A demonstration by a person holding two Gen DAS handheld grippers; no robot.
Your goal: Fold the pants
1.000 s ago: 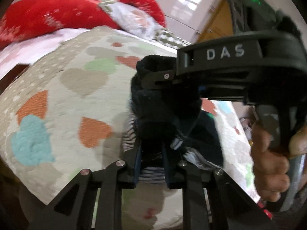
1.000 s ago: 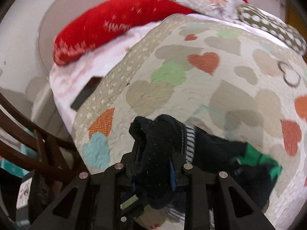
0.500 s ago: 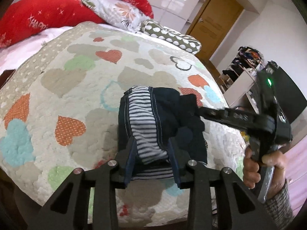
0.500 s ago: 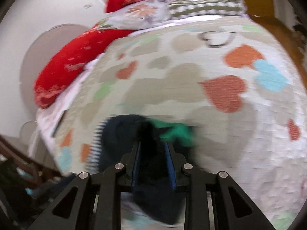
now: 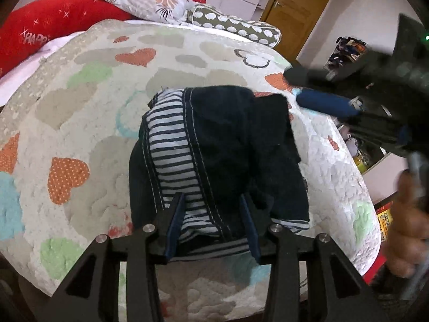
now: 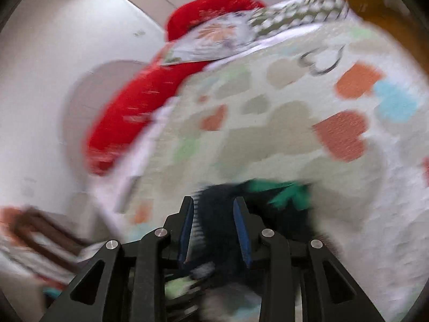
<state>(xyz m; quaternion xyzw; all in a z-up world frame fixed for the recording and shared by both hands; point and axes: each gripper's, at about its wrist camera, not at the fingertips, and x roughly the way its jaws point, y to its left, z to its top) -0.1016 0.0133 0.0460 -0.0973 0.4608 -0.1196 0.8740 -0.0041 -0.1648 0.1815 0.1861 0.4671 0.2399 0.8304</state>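
Note:
The dark navy pants (image 5: 230, 145) lie folded in a bundle on the heart-patterned quilt (image 5: 80, 112), with a blue-and-white striped lining facing up. My left gripper (image 5: 211, 201) is open, its jaws standing either side of the bundle's near edge. My right gripper (image 5: 316, 91) shows at the right of the left wrist view, blurred, above and apart from the pants. In the blurred right wrist view my right gripper (image 6: 213, 206) is open over the dark pants (image 6: 222, 214), which show a green patch (image 6: 284, 190).
Red pillows (image 5: 48, 24), a floral pillow (image 5: 152, 0) and a dotted bolster (image 5: 236, 26) lie at the bed's head. A wooden door (image 5: 297, 8) and cluttered shelves (image 5: 348, 51) stand to the right. A dark wooden chair (image 6: 40, 230) is left of the bed.
Both grippers have opened and let go of the pants, which now rest folded on the quilt. My right gripper has pulled back to the right and is moving fast.

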